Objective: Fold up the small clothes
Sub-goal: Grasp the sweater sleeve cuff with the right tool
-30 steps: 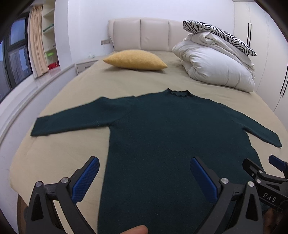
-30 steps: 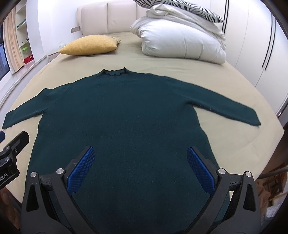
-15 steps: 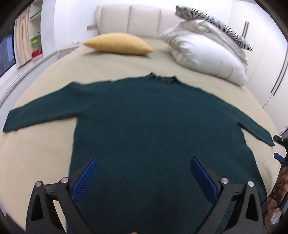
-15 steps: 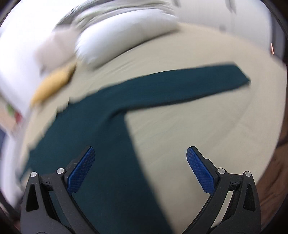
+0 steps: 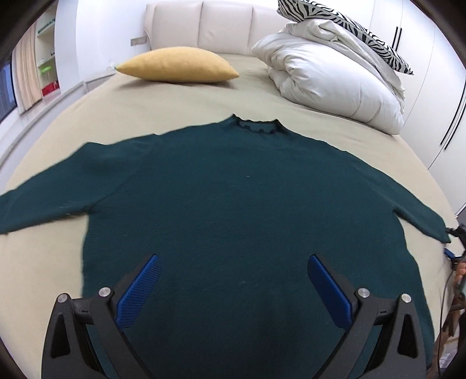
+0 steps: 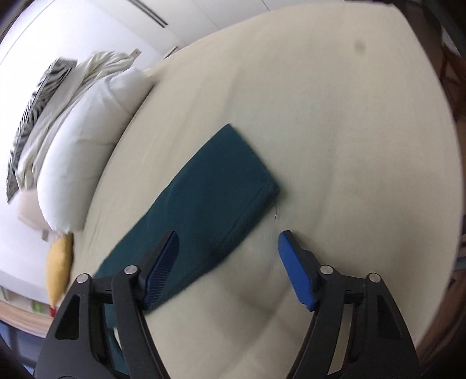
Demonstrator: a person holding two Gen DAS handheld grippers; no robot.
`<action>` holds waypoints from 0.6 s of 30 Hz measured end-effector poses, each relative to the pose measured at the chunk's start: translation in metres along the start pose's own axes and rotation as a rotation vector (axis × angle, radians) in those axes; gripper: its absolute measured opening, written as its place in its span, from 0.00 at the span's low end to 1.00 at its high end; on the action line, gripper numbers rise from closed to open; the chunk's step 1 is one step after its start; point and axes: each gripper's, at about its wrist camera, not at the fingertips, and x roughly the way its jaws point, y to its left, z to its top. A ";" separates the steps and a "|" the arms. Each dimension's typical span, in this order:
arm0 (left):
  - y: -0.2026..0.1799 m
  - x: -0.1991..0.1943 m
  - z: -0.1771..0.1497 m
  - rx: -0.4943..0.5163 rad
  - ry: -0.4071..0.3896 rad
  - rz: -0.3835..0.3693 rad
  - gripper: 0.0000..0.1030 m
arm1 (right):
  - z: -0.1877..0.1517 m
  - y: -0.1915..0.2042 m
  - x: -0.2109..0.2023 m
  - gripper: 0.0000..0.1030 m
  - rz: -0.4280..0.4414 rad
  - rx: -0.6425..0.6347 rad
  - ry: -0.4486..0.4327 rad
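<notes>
Left wrist view: a dark green sweater (image 5: 233, 210) lay flat on the beige bed sheet (image 5: 180, 105), spread face up. Its frilled collar (image 5: 256, 126) pointed toward the padded headboard (image 5: 215, 26), its hem toward the camera, so the body's long axis ran from foot to head of the bed. Both sleeves were extended sideways, crossing that axis; the left sleeve (image 5: 49, 201) reached the frame's left edge and the right sleeve cuff (image 5: 428, 224) ended near the bed's right edge. The left gripper (image 5: 233, 280) was above the lower body of the sweater, jaws wide apart, nothing between them. A yellow pillow (image 5: 177, 65) and a folded white duvet (image 5: 335, 78) topped by a zebra-print pillow (image 5: 343, 26) sat near the headboard, well apart from the sweater.

Right wrist view: the frame was tilted and somewhat blurred. The right sleeve (image 6: 209, 201) lay flat on the sheet, its long axis diagonal, cuff toward upper right. The right gripper (image 6: 228, 250) stood just short of the cuff, jaws spread and holding nothing; the left finger (image 6: 163, 262) overlapped the sleeve, contact undetermined.
</notes>
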 end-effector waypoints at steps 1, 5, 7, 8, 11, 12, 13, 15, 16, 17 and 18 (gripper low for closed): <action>0.000 0.004 0.000 -0.007 0.008 -0.021 0.99 | 0.006 -0.005 0.007 0.56 0.006 0.014 -0.007; 0.000 0.024 0.000 -0.040 0.060 -0.104 0.79 | 0.028 -0.003 0.033 0.24 0.049 -0.013 -0.029; 0.002 0.030 0.000 -0.055 0.081 -0.131 0.63 | 0.036 0.001 0.043 0.08 0.033 -0.016 -0.026; 0.003 0.033 0.001 -0.065 0.090 -0.148 0.61 | 0.037 0.010 0.045 0.07 0.028 -0.025 -0.022; 0.010 0.036 0.003 -0.090 0.095 -0.185 0.59 | 0.029 0.050 0.032 0.07 0.016 -0.104 -0.064; 0.013 0.036 0.005 -0.098 0.090 -0.195 0.59 | 0.025 0.068 0.028 0.06 0.033 -0.142 -0.075; 0.016 0.035 0.007 -0.106 0.084 -0.205 0.59 | 0.019 0.088 0.024 0.06 0.051 -0.183 -0.078; 0.024 0.035 0.013 -0.133 0.077 -0.227 0.59 | -0.002 0.139 0.020 0.06 0.116 -0.305 -0.056; 0.029 0.034 0.015 -0.152 0.073 -0.239 0.59 | -0.016 0.168 0.021 0.06 0.159 -0.362 -0.037; 0.035 0.034 0.018 -0.170 0.069 -0.248 0.59 | -0.036 0.200 0.022 0.06 0.212 -0.426 -0.006; 0.039 0.033 0.020 -0.181 0.065 -0.253 0.59 | -0.051 0.231 0.027 0.06 0.252 -0.479 0.020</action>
